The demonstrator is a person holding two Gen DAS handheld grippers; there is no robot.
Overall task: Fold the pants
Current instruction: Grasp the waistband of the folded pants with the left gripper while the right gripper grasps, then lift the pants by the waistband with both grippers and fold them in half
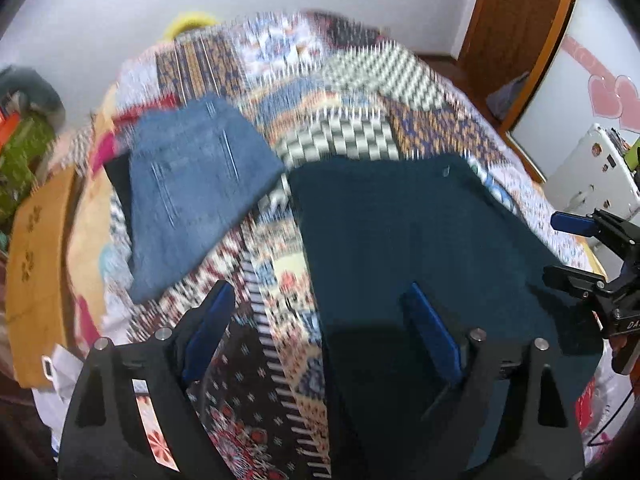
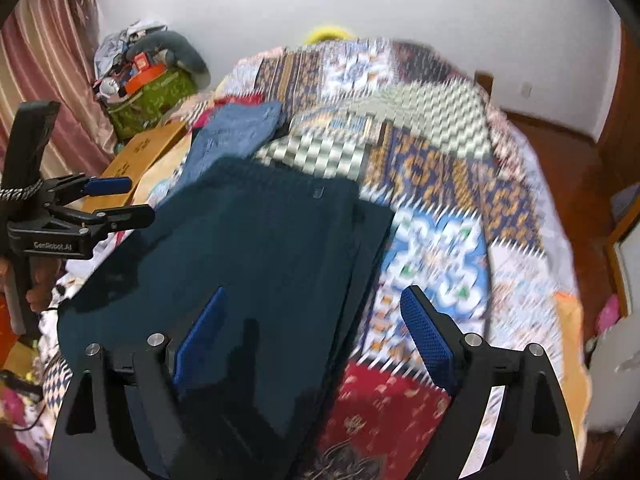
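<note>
Dark teal pants (image 1: 408, 240) lie folded flat on the patchwork bedspread (image 1: 352, 96); they also show in the right wrist view (image 2: 256, 248). My left gripper (image 1: 320, 300) is open and empty, hovering above the pants' left edge. My right gripper (image 2: 316, 304) is open and empty, above the pants' right edge. Each gripper shows in the other's view: the right one (image 1: 568, 246) at the far right, the left one (image 2: 120, 200) at the far left, both with jaws apart.
Folded blue jeans (image 1: 192, 196) lie on the bed to the left of the teal pants, also in the right wrist view (image 2: 236, 132). A cardboard box (image 1: 36, 272) and a green bag (image 2: 148, 100) stand beside the bed. A wooden door (image 1: 516, 28) is at the right.
</note>
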